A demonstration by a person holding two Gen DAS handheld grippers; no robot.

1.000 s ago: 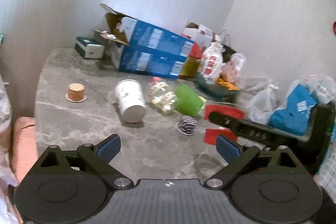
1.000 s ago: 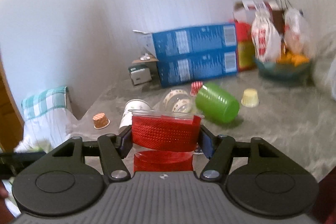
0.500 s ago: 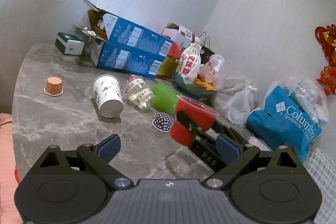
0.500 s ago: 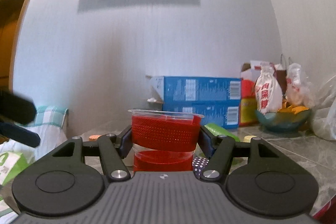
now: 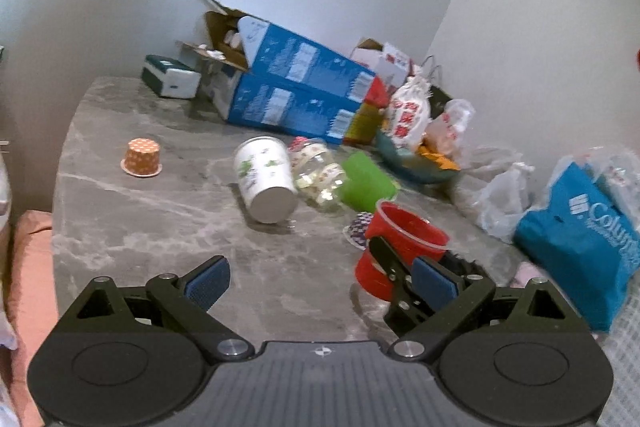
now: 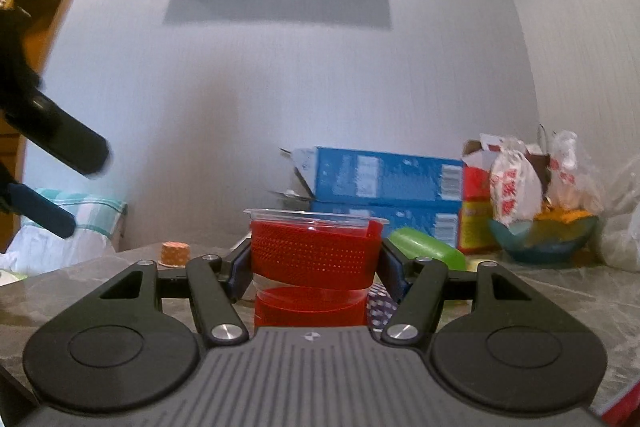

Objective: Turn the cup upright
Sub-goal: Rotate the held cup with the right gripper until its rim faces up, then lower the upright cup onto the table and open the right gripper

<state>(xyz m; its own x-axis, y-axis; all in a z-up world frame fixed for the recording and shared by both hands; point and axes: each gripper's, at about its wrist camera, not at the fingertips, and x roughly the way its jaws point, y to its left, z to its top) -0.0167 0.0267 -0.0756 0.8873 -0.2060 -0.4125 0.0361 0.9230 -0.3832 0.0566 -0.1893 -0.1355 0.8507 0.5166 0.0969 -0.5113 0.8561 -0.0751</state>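
Note:
A clear plastic cup with red bands (image 6: 314, 259) stands upright between the fingers of my right gripper (image 6: 316, 269), which is shut on it. In the left wrist view the same red cup (image 5: 404, 247) sits low over the grey marble table (image 5: 160, 227), mouth up, with the right gripper's fingers around it. My left gripper (image 5: 320, 283) is open and empty, above the table to the left of the cup. It also shows at the left edge of the right wrist view (image 6: 48, 179).
A white printed cup (image 5: 266, 181), a glass jar (image 5: 318, 175) and a green cup (image 5: 368, 183) lie on their sides mid-table. An orange dotted paper cup (image 5: 142, 157) stands inverted at the left. Blue boxes (image 5: 296, 95), bags and a bowl crowd the back and right.
My right gripper has tipped level and come down, so the red cup now stands upright close to the table. My left gripper's view has swung back toward the table.

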